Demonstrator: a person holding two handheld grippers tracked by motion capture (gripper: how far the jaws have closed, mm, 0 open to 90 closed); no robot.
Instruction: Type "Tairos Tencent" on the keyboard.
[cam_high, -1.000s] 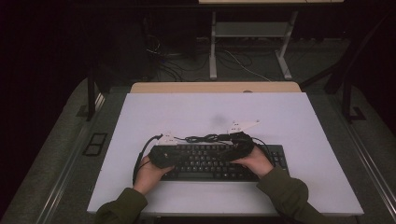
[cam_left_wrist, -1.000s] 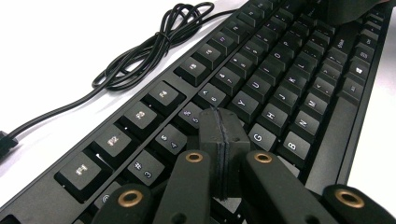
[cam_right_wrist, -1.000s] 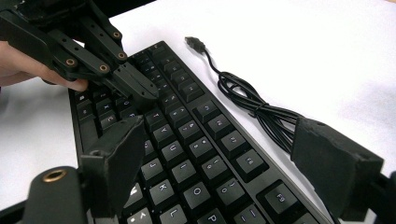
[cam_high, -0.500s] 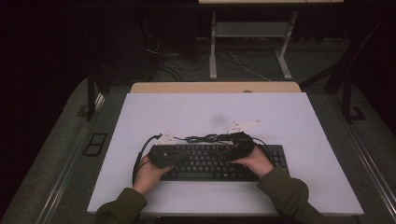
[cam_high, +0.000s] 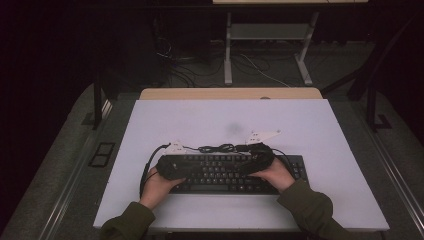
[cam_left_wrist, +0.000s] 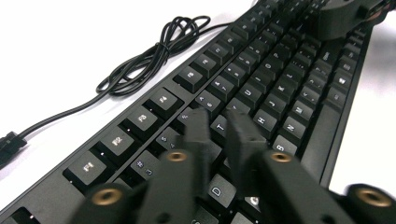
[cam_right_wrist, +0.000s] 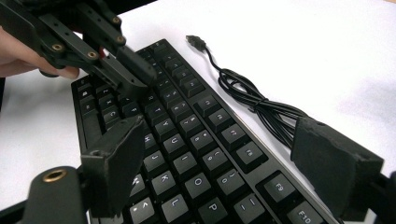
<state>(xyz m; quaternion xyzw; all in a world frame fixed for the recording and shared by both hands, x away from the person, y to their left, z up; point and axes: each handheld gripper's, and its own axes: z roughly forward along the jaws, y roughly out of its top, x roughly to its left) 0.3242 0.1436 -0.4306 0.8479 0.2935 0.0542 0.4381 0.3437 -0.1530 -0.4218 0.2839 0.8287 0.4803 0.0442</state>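
The black keyboard (cam_high: 225, 172) lies flat near the front of the white table (cam_high: 310, 125), its bundled cable (cam_high: 217, 148) just behind. My left claw (cam_left_wrist: 219, 123) hovers over the keys, jaws just parting, nothing between; my right claw (cam_right_wrist: 224, 154) gapes wide above them

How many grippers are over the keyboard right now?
2. The left gripper is over the left end of the keyboard, its fingers nearly together. The right gripper is over the right part, fingers wide apart.
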